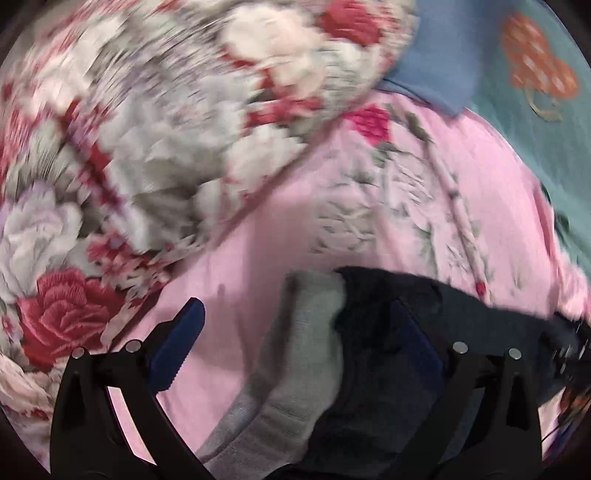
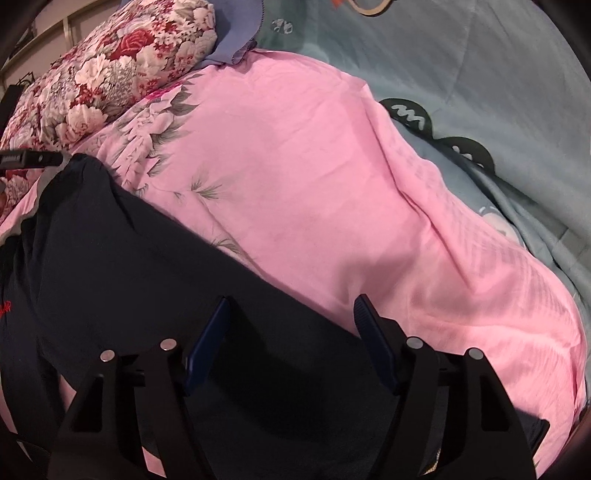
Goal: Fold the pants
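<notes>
While your left gripper (image 1: 295, 343) hangs with its fingers spread wide, the dark pants (image 1: 391, 354) lie bunched between and under them, with a grey ribbed band (image 1: 295, 354), probably the waistband or lining, turned up beside the dark cloth. That view is smeared by motion, so you cannot tell whether either pad touches fabric; nothing is pinched. Your right gripper (image 2: 291, 339) is likewise spread, poised over a flatter stretch of the same pants, whose edge runs diagonally just ahead of the right fingertip. Small red lettering (image 2: 5, 308) shows on the cloth at the far left of that view.

Judging from this, you are at the grasping step: both tools are positioned at the garment, neither has hold, and no neat fold is evident yet. Your next move calls for closing each pair of fingers on an edge, the left on the band end and the right on the near hem or side, then lifting together so the cloth carries over evenly.

Beyond the pants spreads the pink sheet (image 2: 303, 177). Farther off sit the floral quilt (image 2: 110, 70), a blue cloth (image 2: 236, 33) and the teal blanket (image 2: 461, 70).
</notes>
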The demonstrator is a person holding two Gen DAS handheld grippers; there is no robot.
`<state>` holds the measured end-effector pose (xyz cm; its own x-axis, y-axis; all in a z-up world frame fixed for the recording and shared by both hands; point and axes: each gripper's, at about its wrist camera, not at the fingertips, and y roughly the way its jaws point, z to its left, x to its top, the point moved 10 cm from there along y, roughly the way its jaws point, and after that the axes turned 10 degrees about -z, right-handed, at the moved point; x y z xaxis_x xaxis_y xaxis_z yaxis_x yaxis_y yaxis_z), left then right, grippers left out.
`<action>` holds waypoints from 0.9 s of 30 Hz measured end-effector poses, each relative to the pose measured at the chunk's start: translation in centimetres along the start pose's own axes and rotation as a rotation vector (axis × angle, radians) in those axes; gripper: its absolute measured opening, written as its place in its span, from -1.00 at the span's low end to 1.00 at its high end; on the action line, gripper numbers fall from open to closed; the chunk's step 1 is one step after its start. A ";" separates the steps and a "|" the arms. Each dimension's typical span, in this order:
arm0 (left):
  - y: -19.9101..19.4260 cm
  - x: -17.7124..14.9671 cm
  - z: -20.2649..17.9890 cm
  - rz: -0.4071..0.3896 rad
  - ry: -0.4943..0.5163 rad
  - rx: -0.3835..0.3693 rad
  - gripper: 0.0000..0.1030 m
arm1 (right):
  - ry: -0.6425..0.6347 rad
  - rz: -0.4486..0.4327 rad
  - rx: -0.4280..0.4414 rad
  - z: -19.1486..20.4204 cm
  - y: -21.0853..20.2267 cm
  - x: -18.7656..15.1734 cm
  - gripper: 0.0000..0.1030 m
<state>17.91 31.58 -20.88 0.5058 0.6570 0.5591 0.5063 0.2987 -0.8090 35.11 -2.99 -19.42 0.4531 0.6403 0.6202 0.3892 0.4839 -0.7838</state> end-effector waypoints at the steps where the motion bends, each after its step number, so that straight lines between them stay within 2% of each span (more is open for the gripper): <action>1: 0.0 0.1 0.6 0.003 -0.042 -0.009 0.96 | -0.002 0.005 0.013 0.2 0.1 0.0 0.38; 3: -0.4 0.6 1.5 0.000 -0.106 -0.030 0.96 | -0.022 0.017 0.031 0.8 0.6 0.0 0.38; 4: -0.5 0.6 1.6 -0.001 -0.102 -0.033 0.96 | -0.043 0.021 0.033 1.1 0.8 0.0 0.38; 7: -0.4 0.2 0.8 0.014 -0.047 -0.049 0.96 | -0.050 0.020 0.054 1.7 1.2 0.1 0.24; 11: 1.1 -0.3 0.1 0.027 -0.014 -0.030 0.96 | -0.057 0.019 0.068 2.3 1.3 0.4 0.12; 13: 2.2 -1.1 -0.3 0.069 -0.011 -0.043 0.96 | -0.058 0.019 0.066 2.5 1.2 0.4 0.10; 16: 2.6 -1.2 -1.4 0.042 0.049 -0.034 0.93 | -0.061 0.016 0.058 2.6 1.1 0.3 0.10; 18: 2.2 -1.0 -2.1 0.020 0.095 -0.028 0.47 | -0.062 0.008 0.051 2.7 1.0 0.3 0.10; 19: 1.9 -0.9 -2.7 0.011 0.124 -0.042 -0.20 | -0.057 0.007 0.052 2.7 1.1 0.2 0.06; 21: 1.4 -1.1 -4.1 0.000 0.209 -0.048 -0.46 | -0.047 -0.002 0.053 2.6 1.0 0.4 -0.08; 22: 1.0 -1.1 -4.6 -0.014 0.244 -0.050 -0.69 | -0.045 -0.004 0.051 2.6 1.0 0.4 -0.12; 24: 0.2 -1.1 -5.7 -0.033 0.300 -0.058 -0.75 | -0.045 -0.005 0.051 2.6 1.0 0.4 -0.14; 27: -0.1 -1.0 -5.7 -0.036 0.298 -0.078 -0.77 | -0.060 -0.004 0.049 2.6 0.8 0.4 -0.16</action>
<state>21.36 26.93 -20.27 0.6635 0.4115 0.6249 0.5739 0.2560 -0.7779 33.53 -0.80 -19.93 0.4022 0.6722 0.6216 0.3509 0.5140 -0.7828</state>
